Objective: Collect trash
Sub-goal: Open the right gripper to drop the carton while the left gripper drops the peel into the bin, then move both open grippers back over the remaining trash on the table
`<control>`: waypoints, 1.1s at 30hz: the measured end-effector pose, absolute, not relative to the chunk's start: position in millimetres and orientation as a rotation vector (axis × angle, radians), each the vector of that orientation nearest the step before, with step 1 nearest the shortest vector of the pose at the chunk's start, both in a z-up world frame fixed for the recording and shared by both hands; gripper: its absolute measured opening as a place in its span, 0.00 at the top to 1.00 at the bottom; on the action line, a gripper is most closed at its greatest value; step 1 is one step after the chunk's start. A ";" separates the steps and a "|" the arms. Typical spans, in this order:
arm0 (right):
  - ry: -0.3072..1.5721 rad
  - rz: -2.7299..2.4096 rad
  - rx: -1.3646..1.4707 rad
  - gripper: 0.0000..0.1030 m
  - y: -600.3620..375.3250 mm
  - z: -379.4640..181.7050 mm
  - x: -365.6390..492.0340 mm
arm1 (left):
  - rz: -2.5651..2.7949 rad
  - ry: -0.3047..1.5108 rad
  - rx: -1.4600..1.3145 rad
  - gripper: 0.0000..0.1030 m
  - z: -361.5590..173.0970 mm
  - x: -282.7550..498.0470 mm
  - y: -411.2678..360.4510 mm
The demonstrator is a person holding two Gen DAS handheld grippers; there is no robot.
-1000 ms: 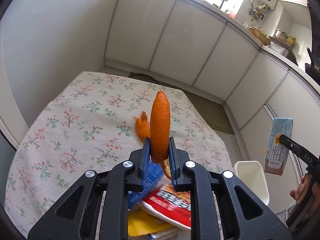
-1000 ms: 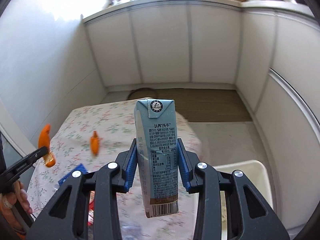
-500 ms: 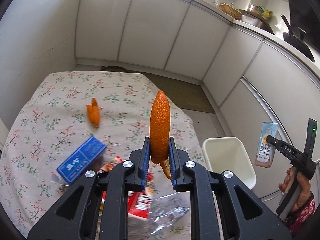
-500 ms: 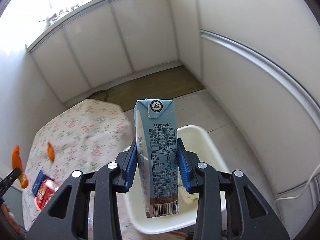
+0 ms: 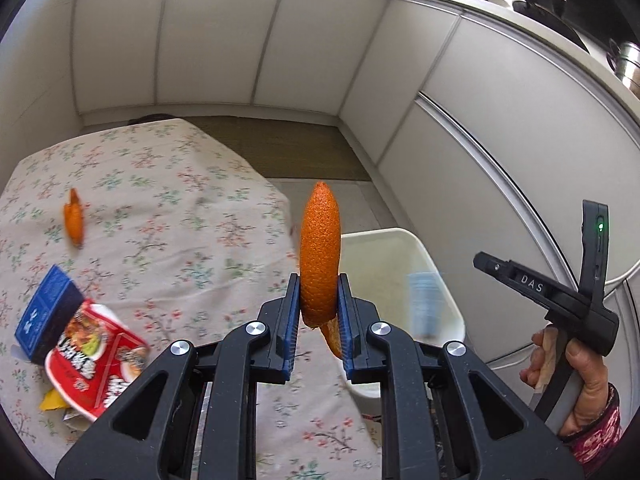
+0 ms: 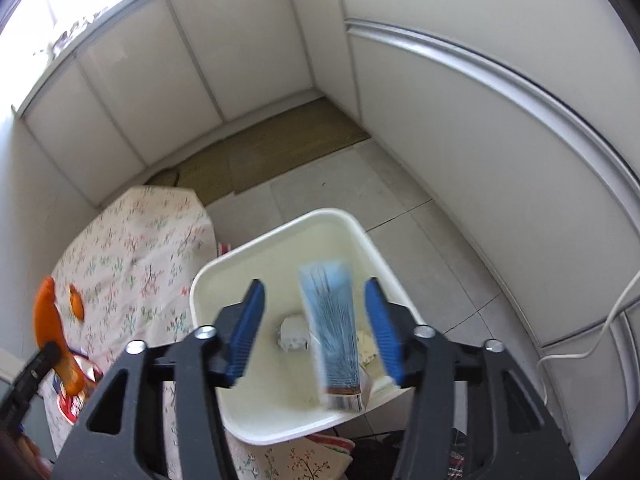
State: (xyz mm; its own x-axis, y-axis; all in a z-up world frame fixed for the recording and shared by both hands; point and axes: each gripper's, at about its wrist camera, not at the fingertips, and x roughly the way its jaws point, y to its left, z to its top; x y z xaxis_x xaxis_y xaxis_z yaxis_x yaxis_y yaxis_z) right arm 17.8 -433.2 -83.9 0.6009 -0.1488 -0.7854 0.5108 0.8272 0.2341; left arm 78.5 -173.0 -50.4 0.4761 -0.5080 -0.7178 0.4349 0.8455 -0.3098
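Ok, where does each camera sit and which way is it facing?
Left wrist: on the left gripper, angled down over the floral-cloth table; shows its fingers clamping a long orange peel, plus the other hand.
Right wrist: on the right gripper, looking down, jaws just opened, blue milk carton blurred between them.
Shared: white plastic bin.

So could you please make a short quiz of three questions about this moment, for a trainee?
1. True or false: the left gripper is shut on the orange peel.
2. The blurred milk carton is: A) clamped by the right gripper, B) loose between its open jaws, over the white bin, C) lying on the table.
3. Fill in: a second piece of orange peel lies on the floral ____.

Key: 1 true. 2 B; the jaws have just been opening and the pads no longer press on the carton. 3 tablecloth.
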 end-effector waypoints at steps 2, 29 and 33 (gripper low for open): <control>0.821 -0.422 0.469 0.39 -440.8 -79.8 11.8 | -0.602 0.913 -0.090 0.83 -49.0 80.5 -187.2; 0.703 -0.659 0.479 0.19 -484.4 -58.6 -22.6 | -0.647 0.960 0.056 0.43 -63.5 86.5 -299.7; 0.702 -0.662 0.416 0.14 -474.6 -55.9 -19.9 | -0.576 0.915 0.092 0.27 -57.6 82.9 -291.5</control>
